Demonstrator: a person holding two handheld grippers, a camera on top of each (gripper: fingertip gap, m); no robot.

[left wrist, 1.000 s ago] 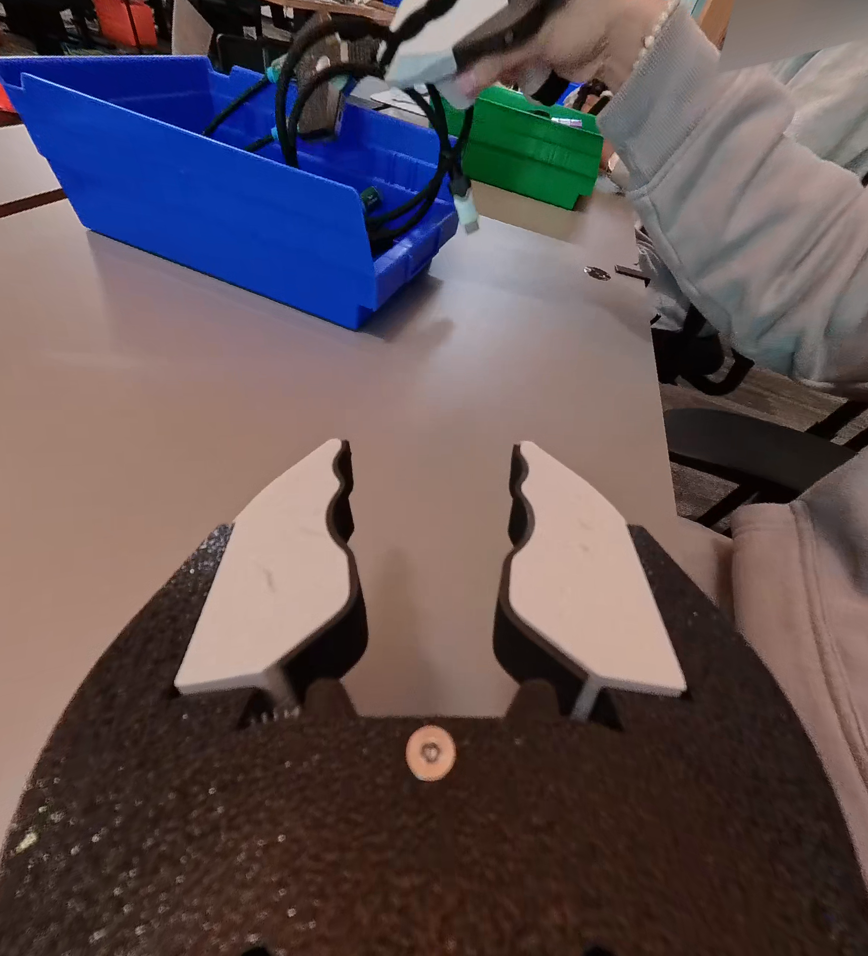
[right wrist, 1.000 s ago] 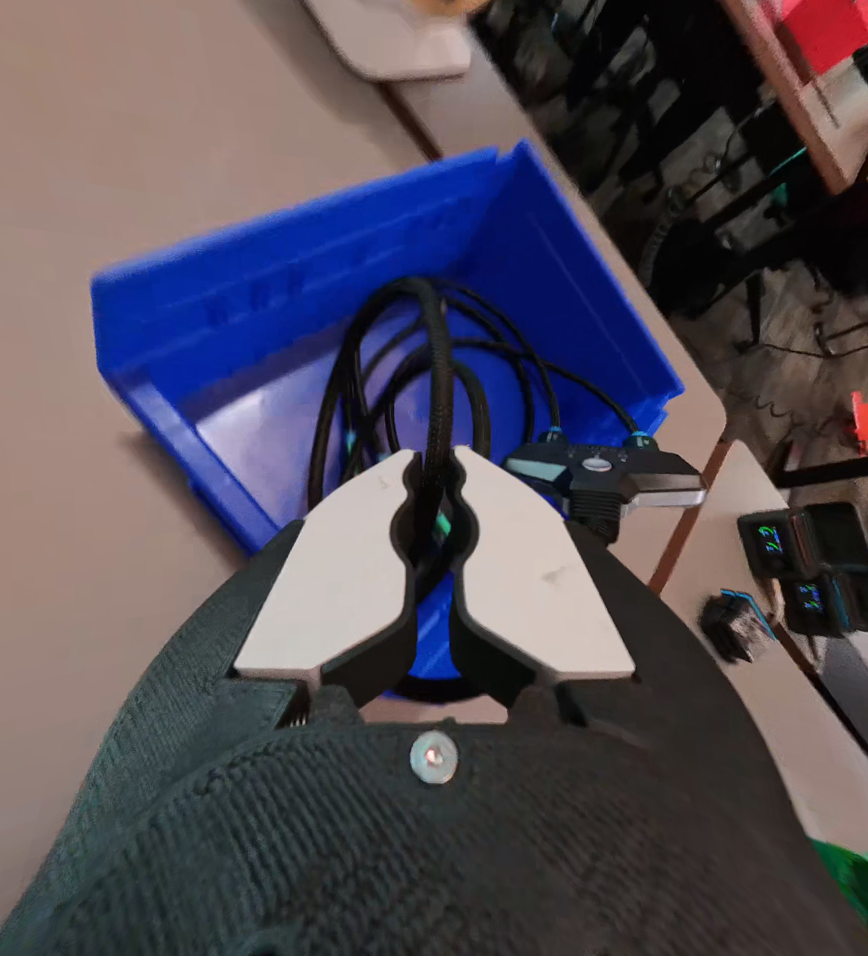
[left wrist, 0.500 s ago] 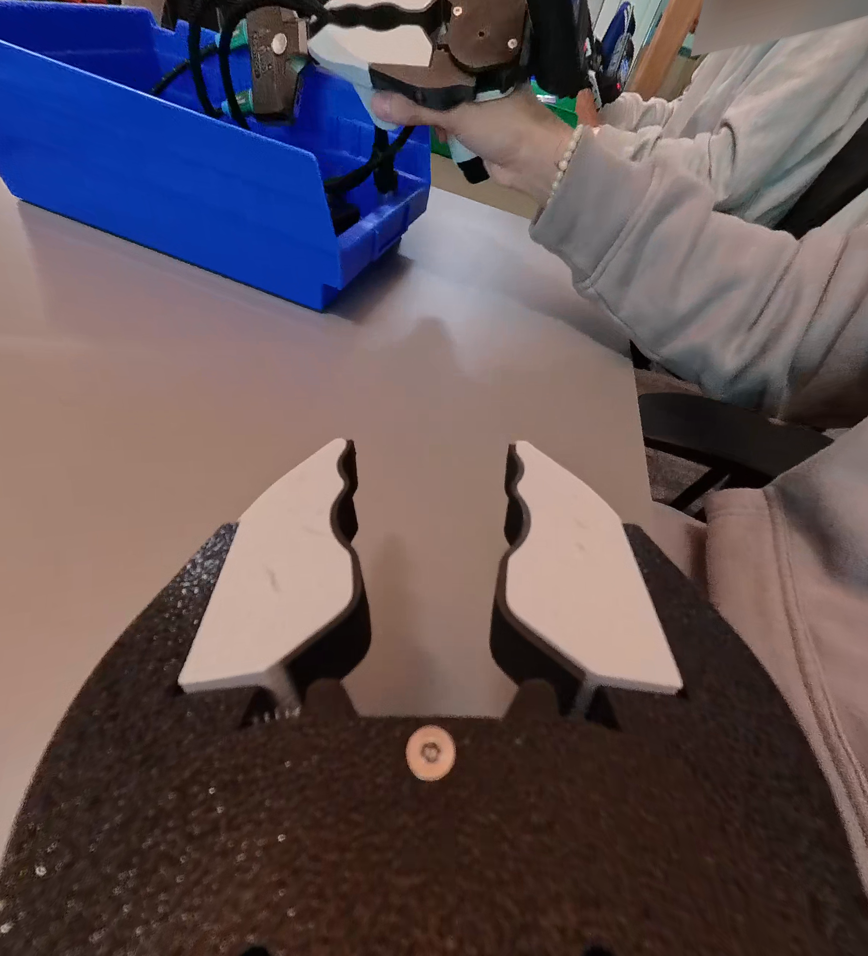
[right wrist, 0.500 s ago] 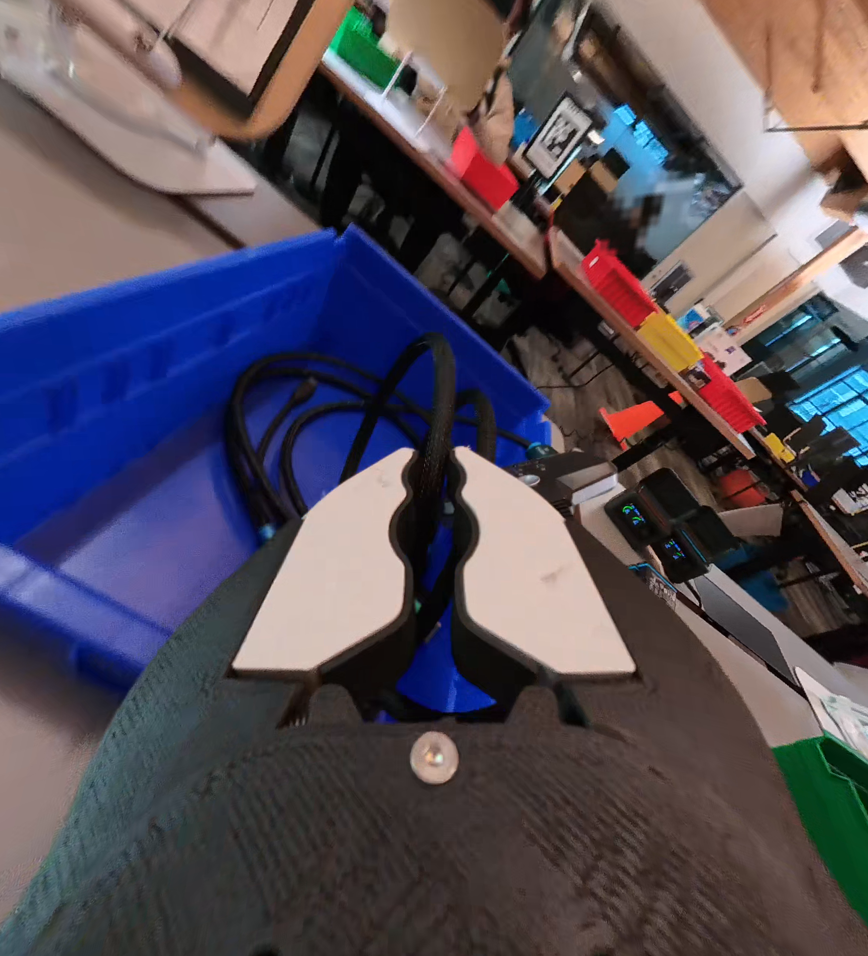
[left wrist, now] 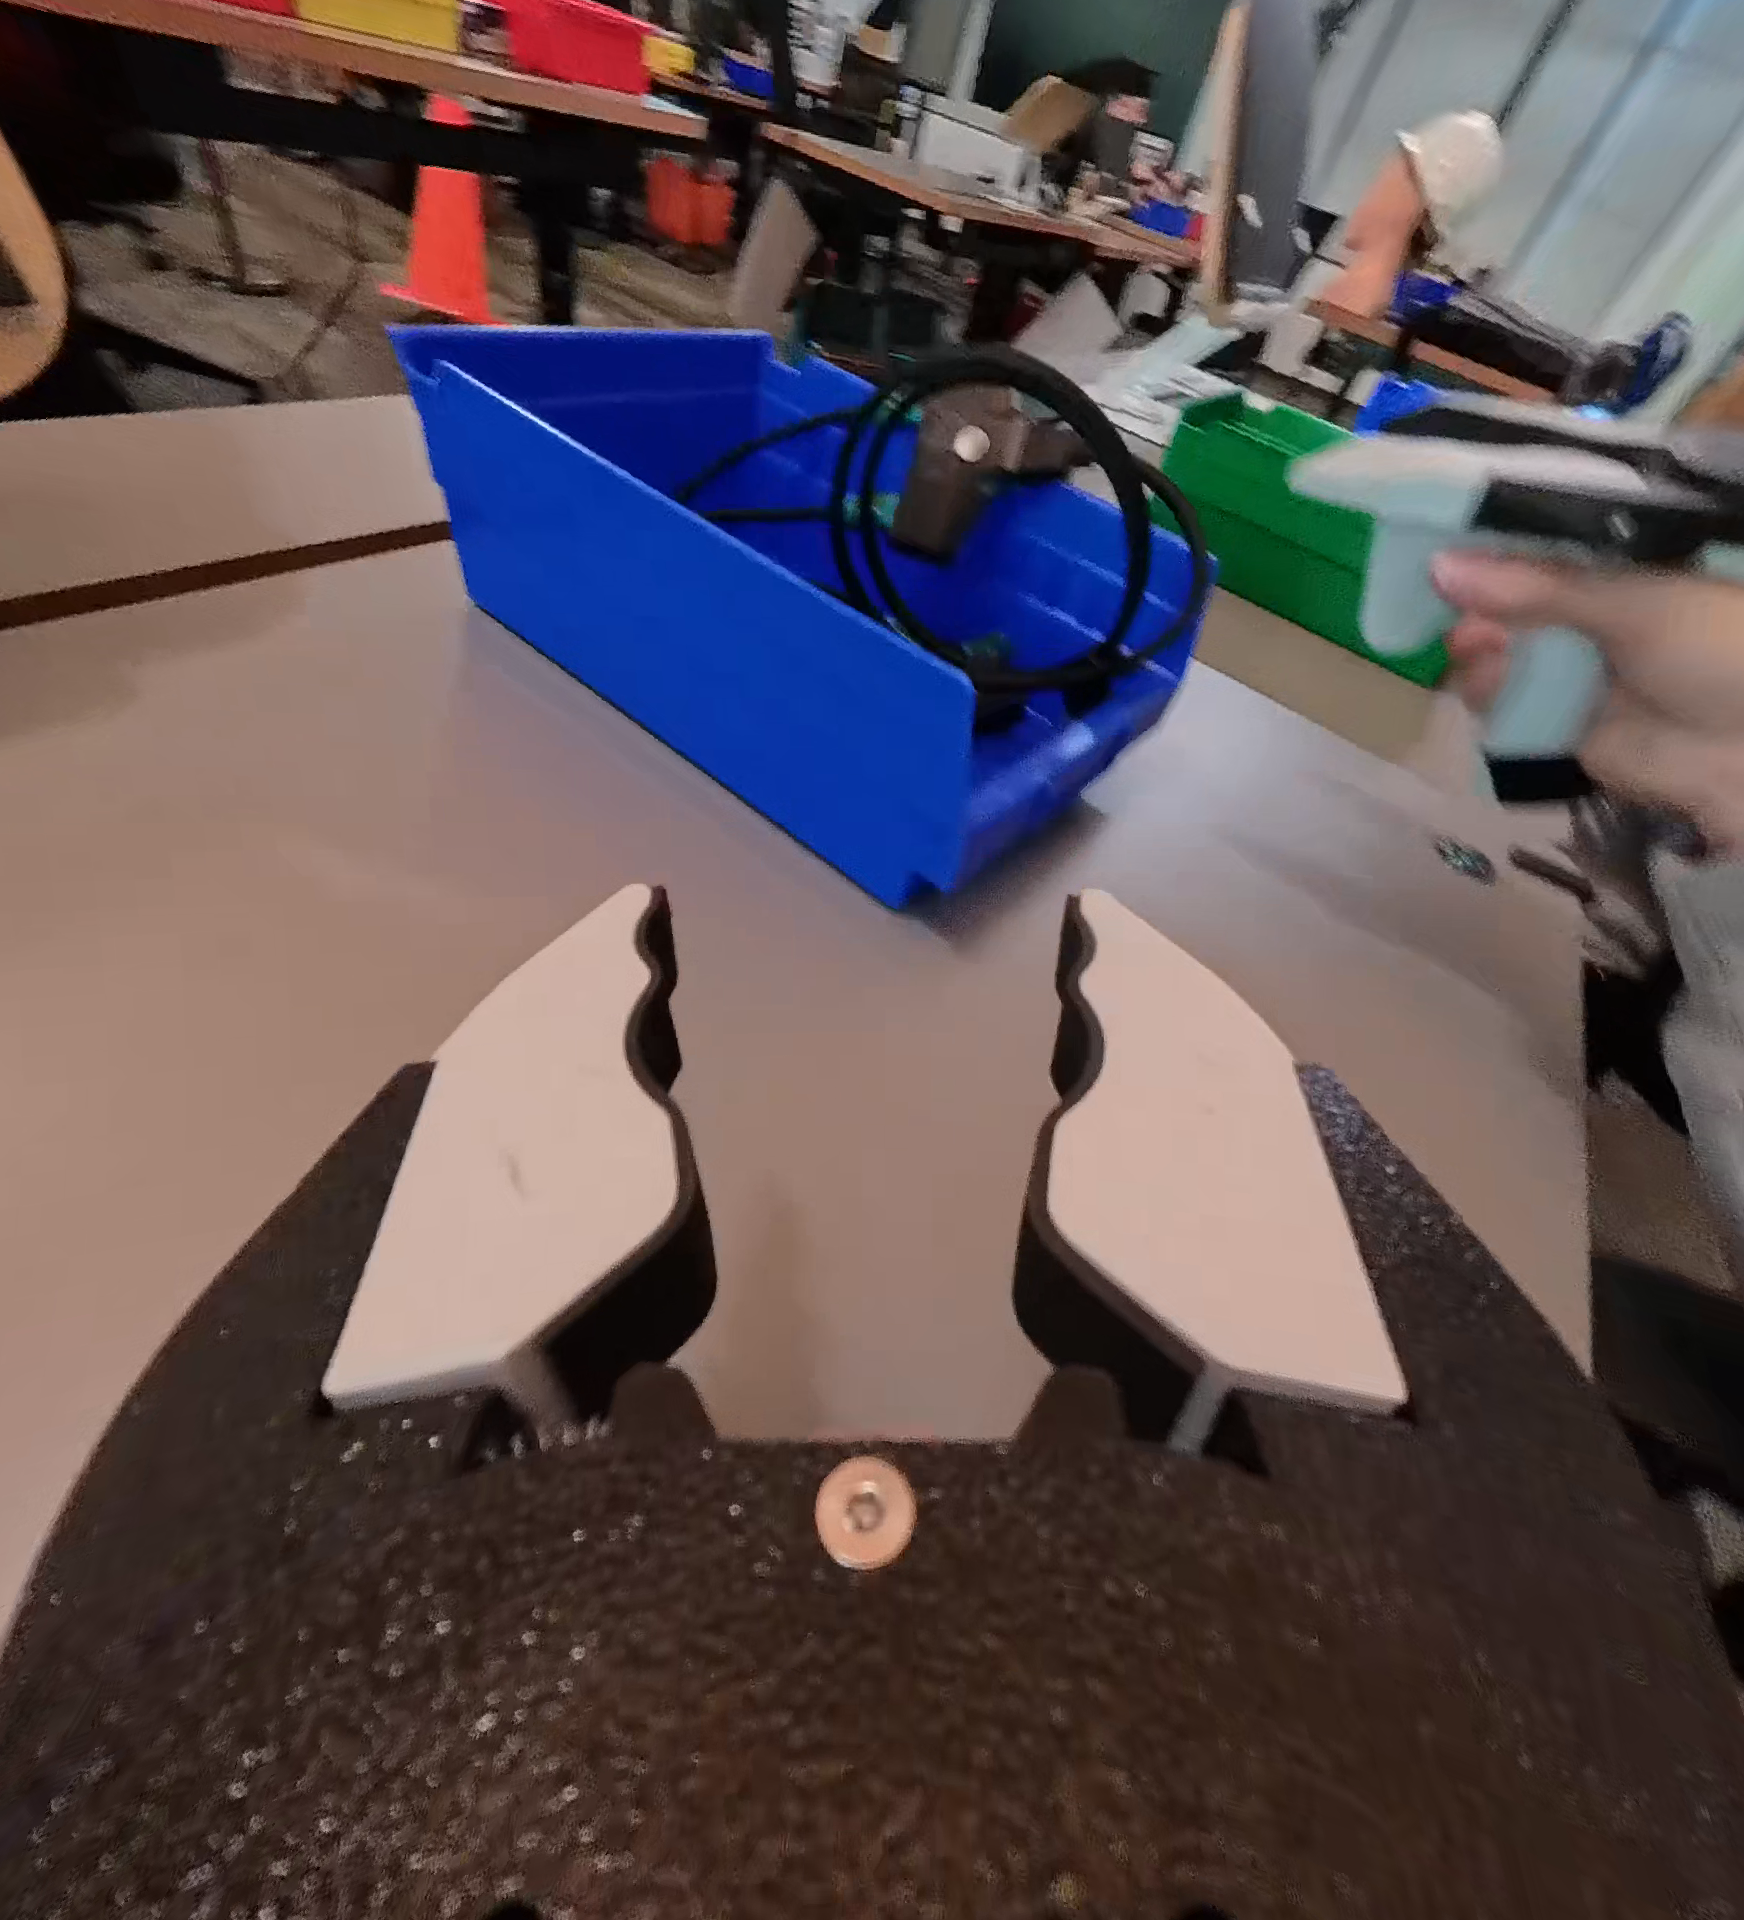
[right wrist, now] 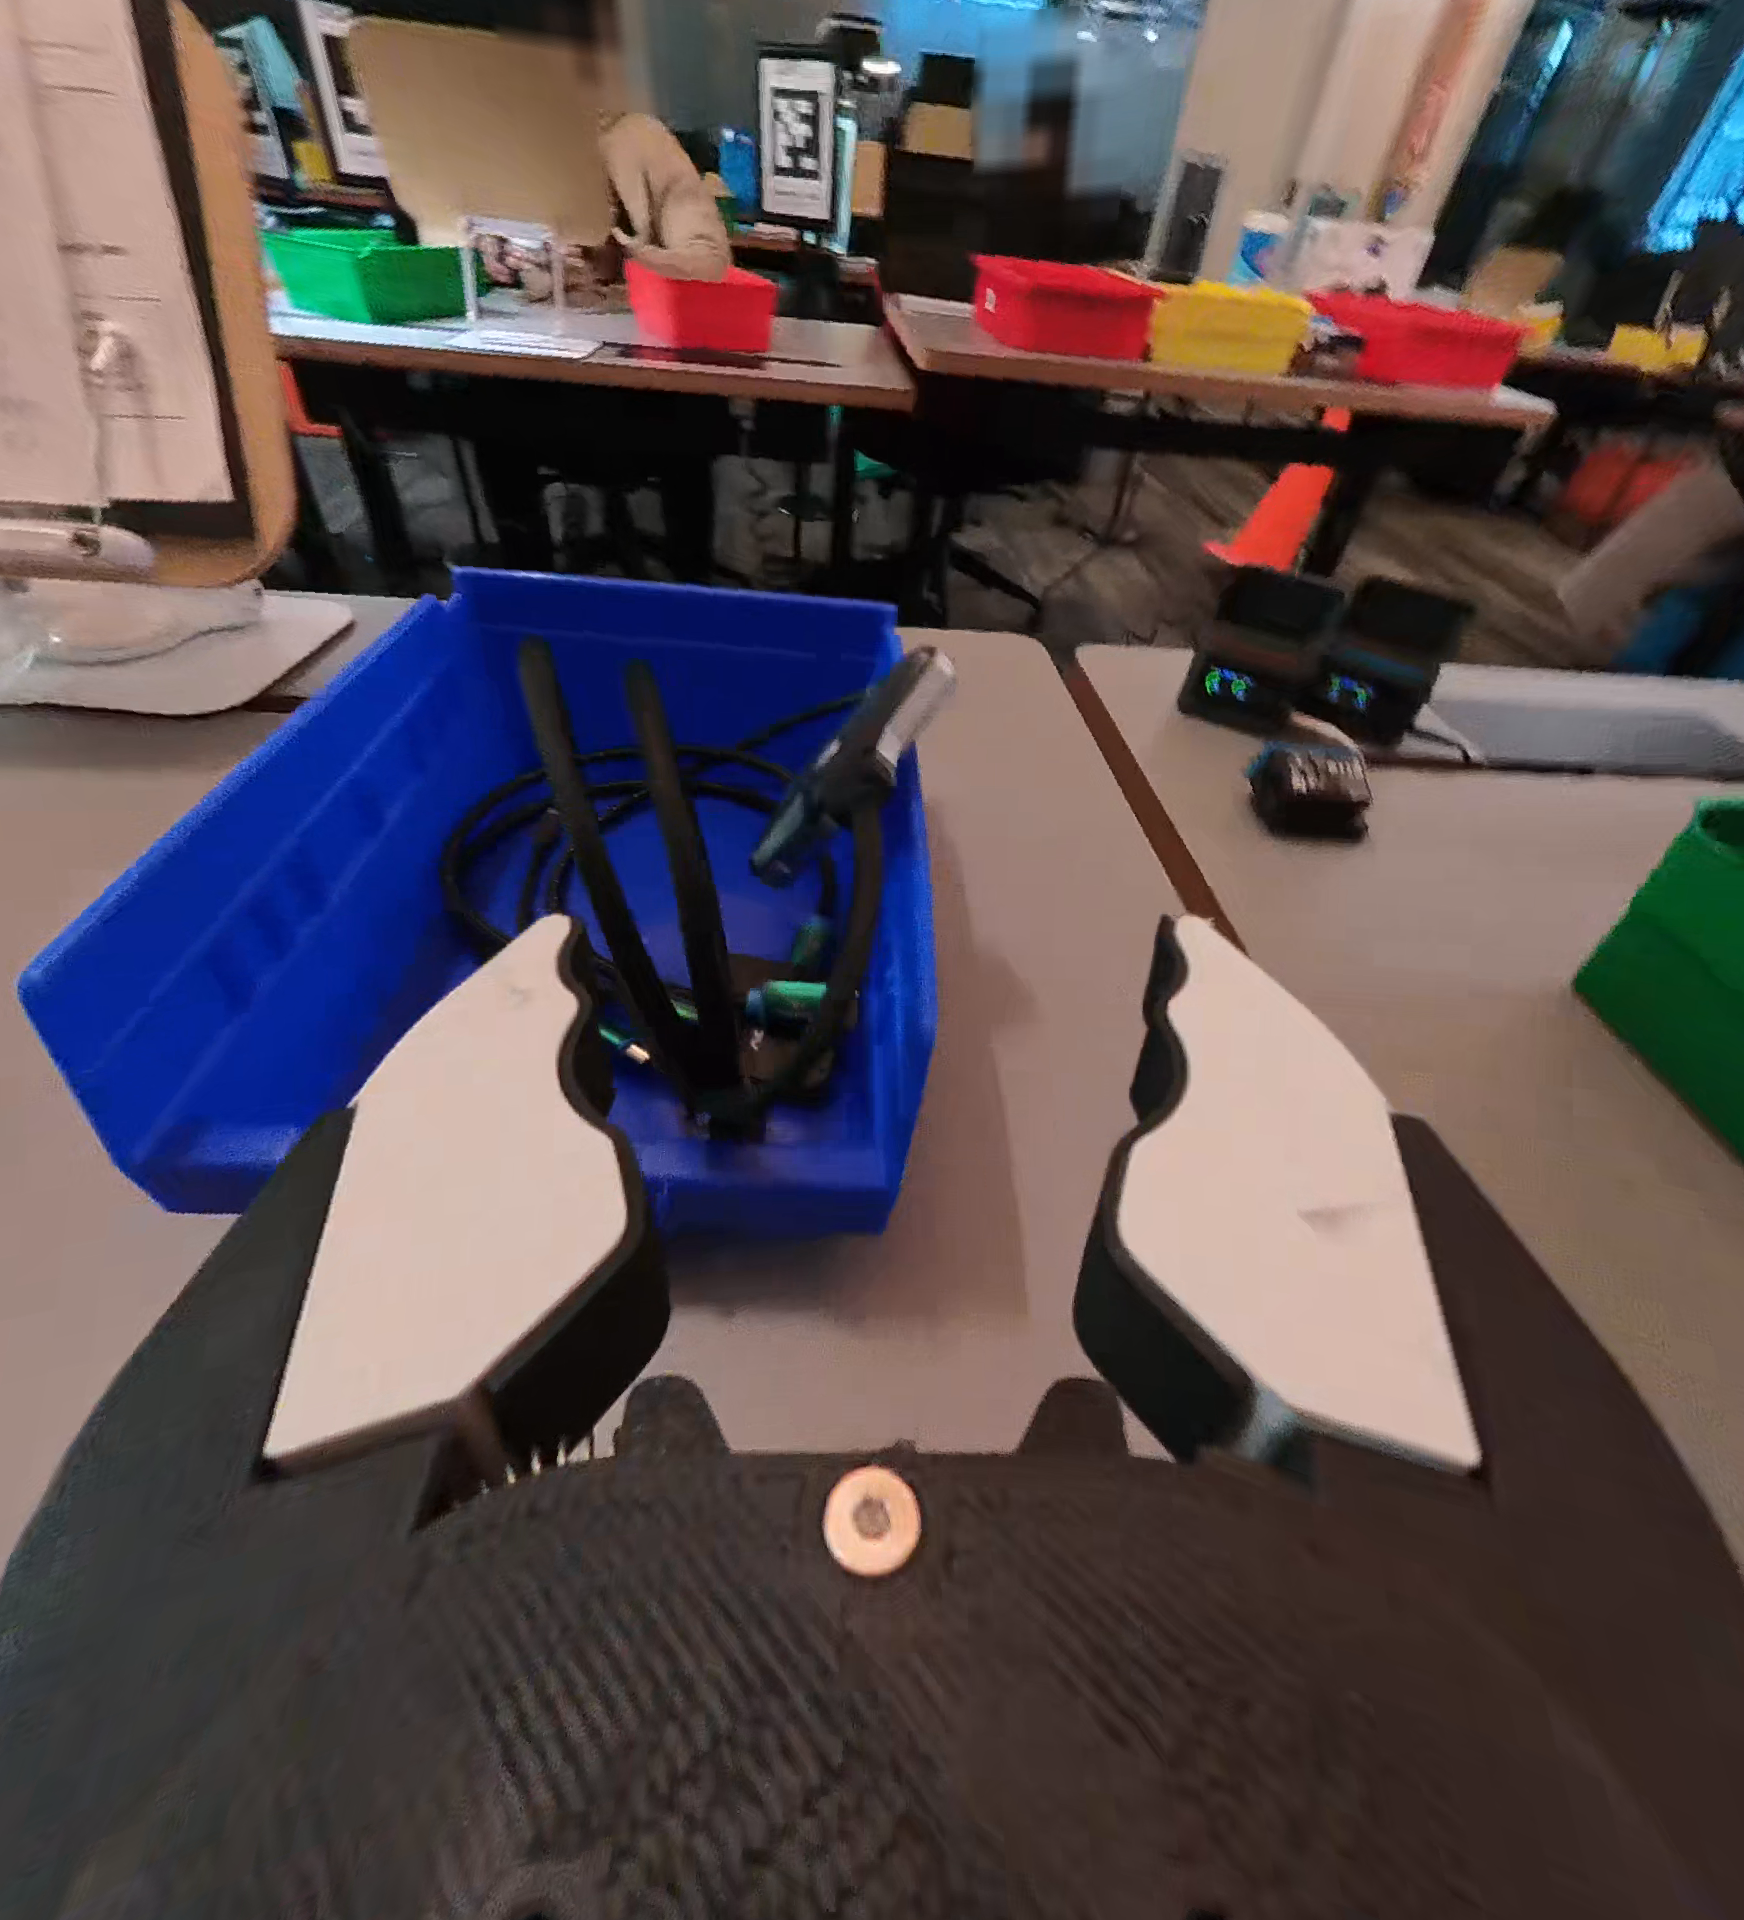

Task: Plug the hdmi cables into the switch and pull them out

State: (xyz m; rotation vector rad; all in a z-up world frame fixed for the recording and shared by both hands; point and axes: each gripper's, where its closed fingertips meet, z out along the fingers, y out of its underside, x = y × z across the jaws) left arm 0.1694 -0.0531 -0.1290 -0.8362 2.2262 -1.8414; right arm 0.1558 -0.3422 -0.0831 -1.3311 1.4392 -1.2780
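A blue bin point(left wrist: 691, 623) stands on the grey table point(left wrist: 224, 831). In it lie coiled black HDMI cables point(left wrist: 1128, 540) and a dark switch box point(left wrist: 961, 478), which stands tilted above the bin's rim among the loops. In the right wrist view the bin point(right wrist: 255, 966) holds the cables point(right wrist: 587, 831) and the tilted switch point(right wrist: 847, 769). My left gripper point(left wrist: 865, 914) is open and empty, low over the table in front of the bin. My right gripper point(right wrist: 865, 940) is open and empty, just in front of the bin's near end.
A green bin point(left wrist: 1263, 520) stands behind the blue one and shows at the right point(right wrist: 1730, 987). A hand point(left wrist: 1678, 707) holds the right gripper's handle point(left wrist: 1419, 582). Two black devices with lit displays point(right wrist: 1315, 665) and a small black object point(right wrist: 1309, 784) sit on the adjoining table. A white stand base point(right wrist: 120, 634) is at far left.
My right gripper has opened and let go of the black cable, then drawn back out of the bin. The cables and switch have dropped into the bin. The left gripper stays open.
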